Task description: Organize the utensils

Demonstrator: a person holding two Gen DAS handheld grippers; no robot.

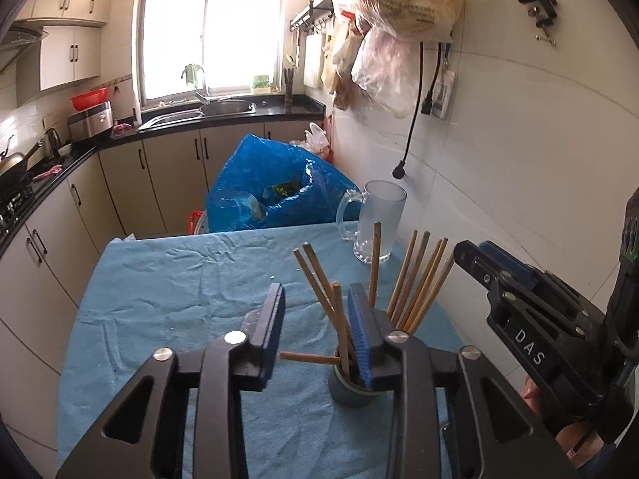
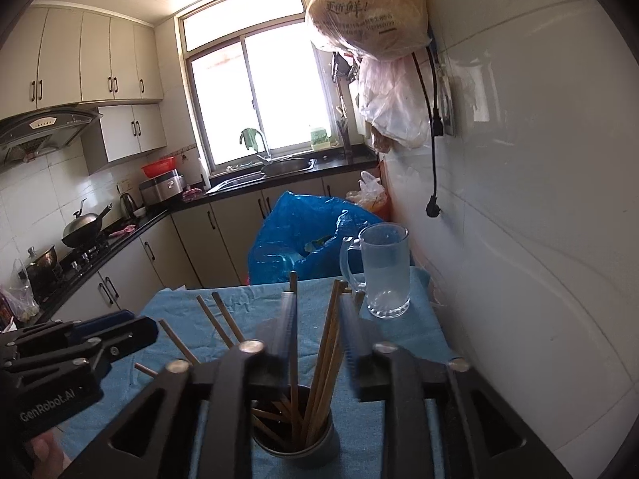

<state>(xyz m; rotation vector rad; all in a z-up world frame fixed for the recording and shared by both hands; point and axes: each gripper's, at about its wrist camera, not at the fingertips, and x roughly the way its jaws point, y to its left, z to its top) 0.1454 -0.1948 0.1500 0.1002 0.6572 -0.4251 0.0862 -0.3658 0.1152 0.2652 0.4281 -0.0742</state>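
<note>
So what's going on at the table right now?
A person holds two black grippers over a dark round cup full of wooden chopsticks on the blue cloth. The left gripper and right gripper both stand open, nothing pinched. An empty glass mug stands behind the cup.

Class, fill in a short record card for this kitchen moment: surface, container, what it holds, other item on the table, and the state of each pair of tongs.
surface: table under a blue cloth
container: dark round cup, upright on the cloth
contents: wooden chopsticks, standing and fanned out
other item: empty glass mug with a handle, beyond the cup near the wall
left tongs: open, gripping nothing
right tongs: open above the cup, chopsticks rising between the fingers, not pinched
</note>
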